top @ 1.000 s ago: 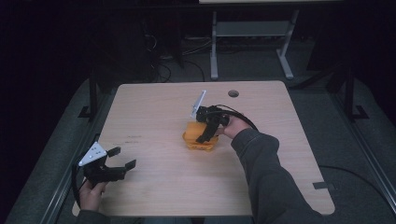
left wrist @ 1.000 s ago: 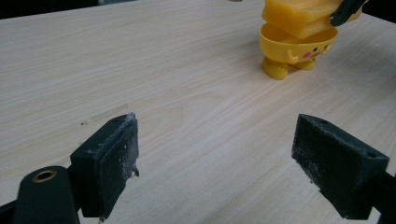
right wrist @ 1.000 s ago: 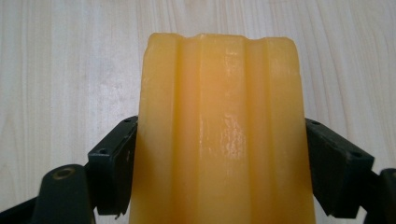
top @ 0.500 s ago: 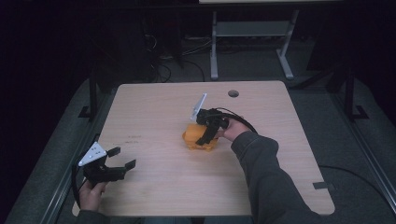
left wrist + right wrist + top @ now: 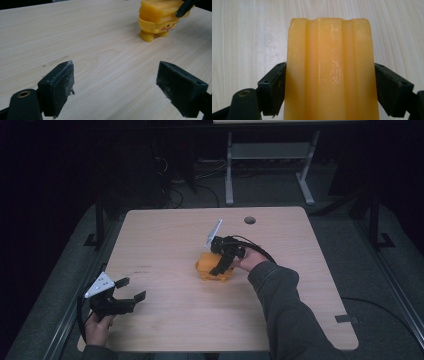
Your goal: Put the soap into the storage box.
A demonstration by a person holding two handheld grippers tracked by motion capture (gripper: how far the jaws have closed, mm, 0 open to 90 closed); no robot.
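A yellow toy figure with small feet and a painted face stands near the middle of the wooden table. My right gripper comes down on it from above. In the right gripper view the two jaws press against both sides of the toy's ridged top, so the right gripper is shut on it. My left gripper is held low near the table's front left corner. Its jaws are wide open with nothing between them. In the left gripper view the toy stands farther off.
A round cable hole sits near the table's far edge. Behind the table stands a metal frame with cables on the dark floor. Bare wood stretches between the left gripper and the toy.
My right gripper has sunk slightly lower over the toy. The toy and my left gripper have stayed where they were.
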